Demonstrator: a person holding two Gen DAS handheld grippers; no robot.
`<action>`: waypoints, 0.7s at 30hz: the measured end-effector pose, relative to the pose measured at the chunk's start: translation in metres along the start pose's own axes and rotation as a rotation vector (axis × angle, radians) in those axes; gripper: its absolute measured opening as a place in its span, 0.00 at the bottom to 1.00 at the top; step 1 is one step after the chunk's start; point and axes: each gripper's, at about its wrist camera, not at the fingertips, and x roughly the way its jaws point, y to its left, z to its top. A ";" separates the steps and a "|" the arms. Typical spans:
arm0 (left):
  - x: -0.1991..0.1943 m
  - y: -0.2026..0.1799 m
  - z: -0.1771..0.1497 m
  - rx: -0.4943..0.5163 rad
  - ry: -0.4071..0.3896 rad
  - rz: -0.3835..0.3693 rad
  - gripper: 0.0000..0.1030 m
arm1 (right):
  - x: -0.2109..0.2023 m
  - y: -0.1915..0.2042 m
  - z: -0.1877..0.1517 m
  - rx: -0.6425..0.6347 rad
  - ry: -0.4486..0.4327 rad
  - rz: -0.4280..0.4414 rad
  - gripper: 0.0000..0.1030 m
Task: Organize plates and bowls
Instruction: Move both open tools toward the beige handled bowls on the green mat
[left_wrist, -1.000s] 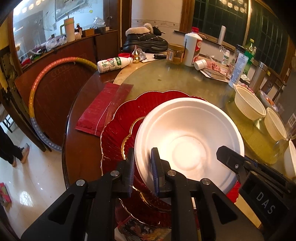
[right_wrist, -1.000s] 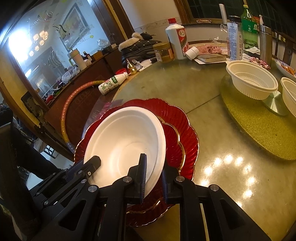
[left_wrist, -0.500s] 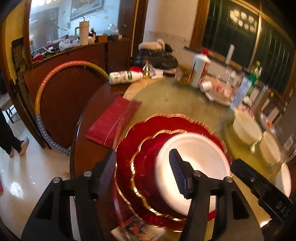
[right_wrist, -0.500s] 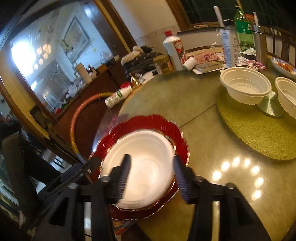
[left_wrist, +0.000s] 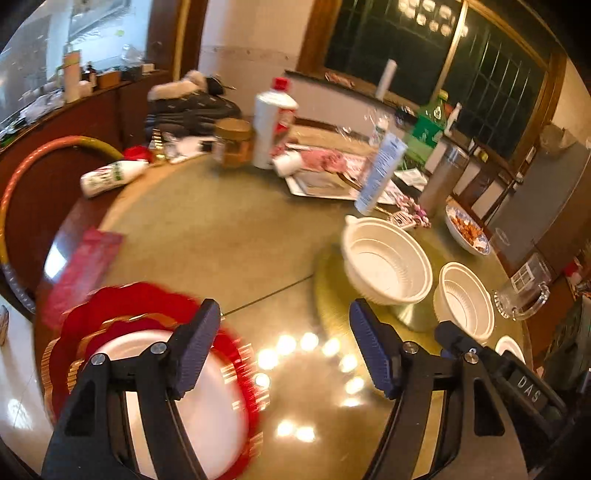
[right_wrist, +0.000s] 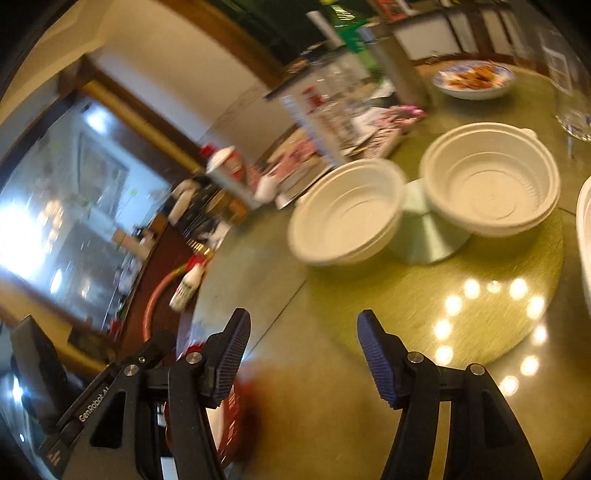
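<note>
A white foam plate (left_wrist: 207, 413) lies on stacked red scalloped plates (left_wrist: 122, 299) at the near left of the round table. My left gripper (left_wrist: 284, 347) is open and empty, above the table to the right of the plates. My right gripper (right_wrist: 303, 354) is open and empty, with the red plates' edge (right_wrist: 236, 417) low at its left. Two white plastic bowls (right_wrist: 347, 210) (right_wrist: 491, 181) stand ahead on a green-gold turntable (right_wrist: 424, 302); they also show in the left wrist view (left_wrist: 388, 262) (left_wrist: 465, 299). A third white rim (right_wrist: 585, 229) shows at the far right.
Bottles, a jar (left_wrist: 232, 142), a white bottle (left_wrist: 273, 125) and papers crowd the table's far side. A dish of food (left_wrist: 467, 232) and a glass ashtray (left_wrist: 524, 295) stand at the right. A red cloth (left_wrist: 85, 266) lies at the left edge, beside a hoop (left_wrist: 22, 173).
Both grippers have let go of the white foam plate, opened wide, and swung right towards the white bowls. The plate now rests on the red plates.
</note>
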 end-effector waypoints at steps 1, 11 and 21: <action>0.011 -0.010 0.004 -0.002 0.012 0.002 0.70 | 0.005 -0.009 0.008 0.026 0.002 0.000 0.61; 0.098 -0.054 0.020 -0.052 0.097 0.091 0.70 | 0.054 -0.045 0.050 0.119 0.027 -0.045 0.44; 0.135 -0.064 0.015 -0.078 0.098 0.146 0.68 | 0.081 -0.048 0.063 0.119 0.006 -0.121 0.40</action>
